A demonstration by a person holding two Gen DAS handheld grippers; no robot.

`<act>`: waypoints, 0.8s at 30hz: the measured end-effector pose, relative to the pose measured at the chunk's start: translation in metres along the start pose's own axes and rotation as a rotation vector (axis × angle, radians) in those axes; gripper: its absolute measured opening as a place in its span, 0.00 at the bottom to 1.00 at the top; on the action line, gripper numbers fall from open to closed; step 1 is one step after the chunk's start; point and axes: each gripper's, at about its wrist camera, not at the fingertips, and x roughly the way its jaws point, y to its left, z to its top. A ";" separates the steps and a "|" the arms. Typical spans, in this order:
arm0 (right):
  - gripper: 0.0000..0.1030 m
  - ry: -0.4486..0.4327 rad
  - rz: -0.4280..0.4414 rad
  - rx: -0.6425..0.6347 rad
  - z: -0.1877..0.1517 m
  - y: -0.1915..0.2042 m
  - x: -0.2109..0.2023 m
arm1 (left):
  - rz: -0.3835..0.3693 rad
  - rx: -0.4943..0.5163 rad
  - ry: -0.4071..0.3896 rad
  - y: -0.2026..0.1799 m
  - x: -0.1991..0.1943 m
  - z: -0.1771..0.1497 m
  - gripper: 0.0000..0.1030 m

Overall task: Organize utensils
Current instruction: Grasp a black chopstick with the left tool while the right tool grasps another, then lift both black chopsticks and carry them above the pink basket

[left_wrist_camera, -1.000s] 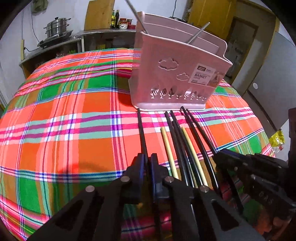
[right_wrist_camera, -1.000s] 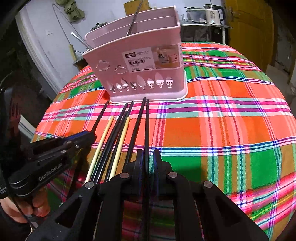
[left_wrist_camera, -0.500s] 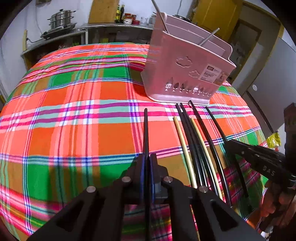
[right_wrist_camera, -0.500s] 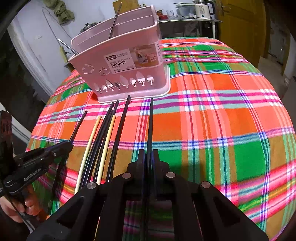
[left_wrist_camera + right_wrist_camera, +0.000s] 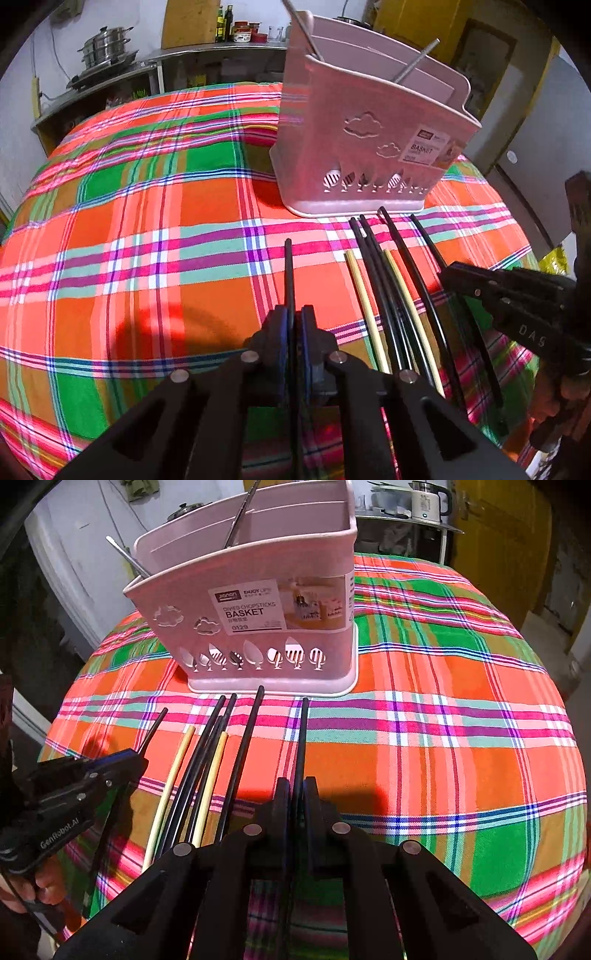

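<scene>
A pink divided chopstick basket (image 5: 369, 147) (image 5: 258, 620) stands on the plaid tablecloth with two metal utensils (image 5: 240, 513) leaning in it. Several black and yellow chopsticks (image 5: 384, 291) (image 5: 199, 775) lie in a row in front of it. My left gripper (image 5: 294, 321) is shut on a black chopstick (image 5: 289, 269) and holds it above the cloth; it also shows in the right wrist view (image 5: 122, 764). My right gripper (image 5: 297, 794) is shut on another black chopstick (image 5: 303, 738); it also shows in the left wrist view (image 5: 458, 275).
The plaid cloth (image 5: 147, 221) covers a round table whose edge falls away on all sides. A shelf with steel pots (image 5: 107, 48) and bottles stands behind. An electric kettle (image 5: 428, 498) sits on a counter behind the basket, next to a yellow door (image 5: 517, 535).
Both grippers have lifted and drawn apart sideways, each carrying its black chopstick away from the row. The basket now looks closer in both views.
</scene>
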 end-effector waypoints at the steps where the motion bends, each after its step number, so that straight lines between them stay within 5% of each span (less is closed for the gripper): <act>1: 0.06 0.000 0.000 -0.004 0.001 0.001 0.000 | 0.006 0.004 0.001 -0.001 0.000 0.000 0.08; 7: 0.05 -0.018 0.037 0.007 -0.003 0.002 -0.009 | -0.009 -0.015 0.004 0.001 -0.009 0.001 0.05; 24: 0.05 -0.260 0.118 0.034 0.013 0.001 -0.110 | -0.075 0.008 -0.210 -0.011 -0.115 0.035 0.05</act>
